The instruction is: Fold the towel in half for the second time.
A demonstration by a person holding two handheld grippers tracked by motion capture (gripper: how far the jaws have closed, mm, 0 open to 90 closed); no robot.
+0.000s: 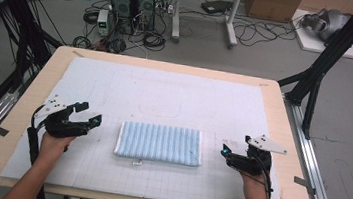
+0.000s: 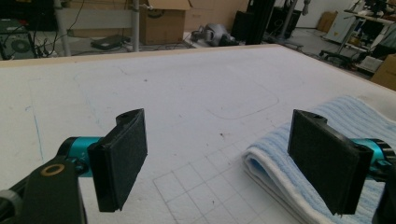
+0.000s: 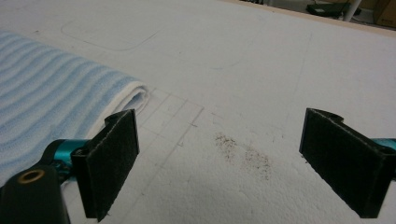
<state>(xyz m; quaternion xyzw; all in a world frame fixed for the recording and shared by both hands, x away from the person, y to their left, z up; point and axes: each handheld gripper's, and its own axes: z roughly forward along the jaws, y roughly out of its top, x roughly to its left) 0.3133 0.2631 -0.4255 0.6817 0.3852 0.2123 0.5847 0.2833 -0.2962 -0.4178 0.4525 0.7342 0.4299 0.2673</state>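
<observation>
While the folded blue-and-white striped terry towel [image 1: 159,143] lay at lower centre of the high view on the white gridded foam mat [image 1: 175,94], the left gripper [image 1: 86,113] and right gripper [image 1: 225,150] flanked it, jaws apart, holding nothing. No containers were present. Any further fold seemingly wanted both grippers pinching matching corners evenly.

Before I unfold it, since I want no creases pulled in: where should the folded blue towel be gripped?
Probably at its two short ends. The folded blue towel lies flat, long side across the mat, between the left gripper and right gripper, both open and clear of it. Come in level from each side and pinch the top layer at the thick rolled edges.
</observation>
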